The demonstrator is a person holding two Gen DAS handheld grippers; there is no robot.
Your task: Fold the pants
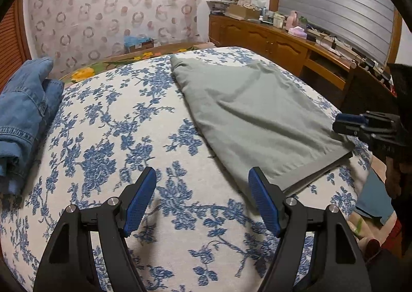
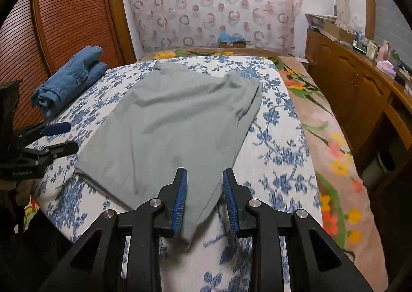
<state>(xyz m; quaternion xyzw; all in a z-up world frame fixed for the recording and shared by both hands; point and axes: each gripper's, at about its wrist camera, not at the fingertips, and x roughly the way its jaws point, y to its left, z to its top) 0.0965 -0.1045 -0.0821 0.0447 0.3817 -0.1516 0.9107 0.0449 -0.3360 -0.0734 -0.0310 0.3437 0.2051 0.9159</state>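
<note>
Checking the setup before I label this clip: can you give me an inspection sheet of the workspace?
Surface: bed cover with blue floral print, over a floral blanket.
Job's things: grey pants spread flat on the cover, near corner between the right gripper's fingers.
Clutter: folded jeans at the cover's far left.
Grippers: left gripper open, over bare cover; right gripper open, pads not pressing the pants.
Cables: some on the sideboard; none on the bed.
Surroundings: patterned curtain, wooden louvred door, cluttered sideboard.
</note>
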